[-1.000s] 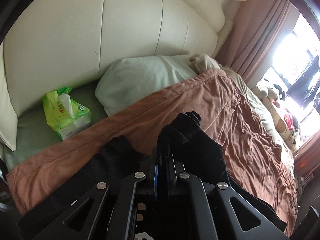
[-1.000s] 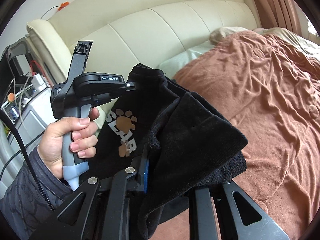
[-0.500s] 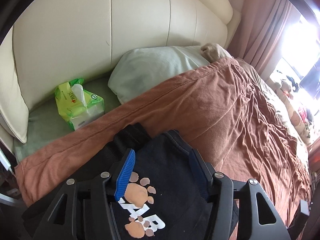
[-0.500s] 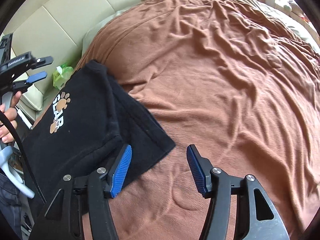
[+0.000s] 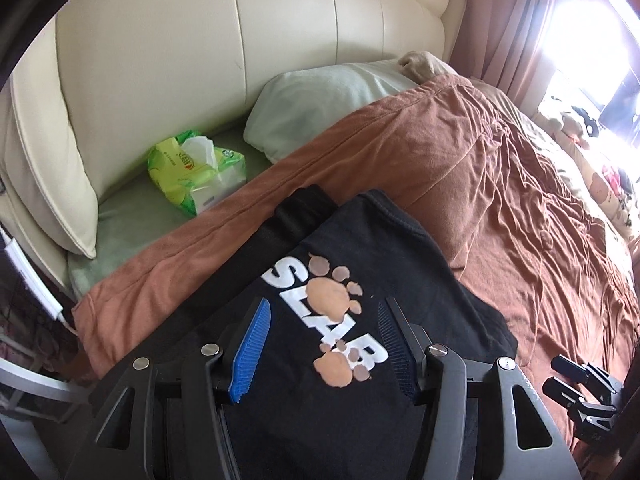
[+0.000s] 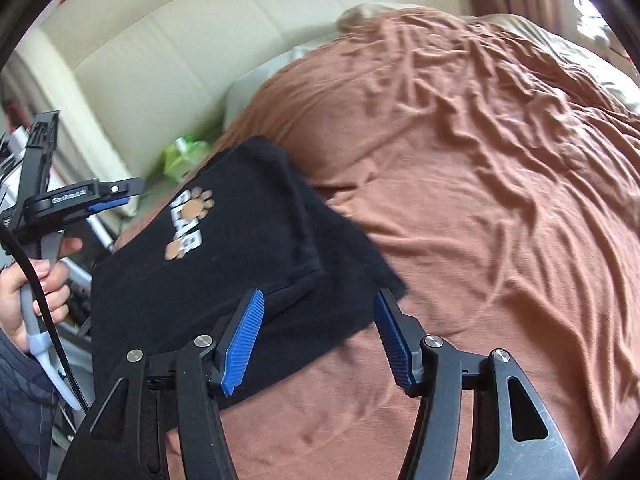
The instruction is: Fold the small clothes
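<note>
Lying folded near the blanket's (image 6: 480,160) headboard-side edge, the black shirt (image 5: 360,280) rests flat, print up. Both the left gripper (image 5: 324,344) and right gripper (image 6: 320,340) are spread above it, having just released it.

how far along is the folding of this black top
Mostly done: the black top lies folded into a flat rectangle on the brown blanket, paw print logo up. Nothing is in hand: the left hand-held gripper and right hand-held gripper are open, jaws just opened. Left: perhaps tidying the edge sticking out underneath.
</note>
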Tool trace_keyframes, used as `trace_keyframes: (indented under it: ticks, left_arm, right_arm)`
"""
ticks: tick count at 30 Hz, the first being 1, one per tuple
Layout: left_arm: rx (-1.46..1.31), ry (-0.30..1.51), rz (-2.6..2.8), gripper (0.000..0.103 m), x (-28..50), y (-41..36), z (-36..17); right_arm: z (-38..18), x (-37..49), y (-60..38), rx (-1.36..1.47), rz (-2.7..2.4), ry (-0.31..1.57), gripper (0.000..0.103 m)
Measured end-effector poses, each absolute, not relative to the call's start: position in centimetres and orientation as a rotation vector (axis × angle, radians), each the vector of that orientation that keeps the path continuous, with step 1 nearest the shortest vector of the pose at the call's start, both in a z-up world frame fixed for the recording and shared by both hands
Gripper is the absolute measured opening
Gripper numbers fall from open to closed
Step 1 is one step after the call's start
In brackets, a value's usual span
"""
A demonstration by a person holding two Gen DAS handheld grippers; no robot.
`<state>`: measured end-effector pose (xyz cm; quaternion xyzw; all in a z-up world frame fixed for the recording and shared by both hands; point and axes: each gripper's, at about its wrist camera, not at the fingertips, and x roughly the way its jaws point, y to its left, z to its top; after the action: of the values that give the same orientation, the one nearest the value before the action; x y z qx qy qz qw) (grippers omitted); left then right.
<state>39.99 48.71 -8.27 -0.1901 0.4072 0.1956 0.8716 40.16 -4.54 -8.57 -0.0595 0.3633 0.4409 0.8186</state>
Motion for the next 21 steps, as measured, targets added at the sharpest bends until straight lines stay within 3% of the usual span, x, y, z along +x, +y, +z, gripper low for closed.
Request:
trace_keyframes:
  ticks: [8, 21]
  left_arm:
    - [-0.381, 0.903, 0.515, 0.058, 38.1, 53.0, -11.1]
    - [-0.377, 0.984, 0.398, 0.055, 42.6, 56.2, -15.3]
  right_arm:
    - [-11.0, 40.7, -2.7, -0.113, 0.985, 0.863, 0.055]
    - [-14.7, 46.5, -4.1, 0.089, 0.998, 1.031, 0.055]
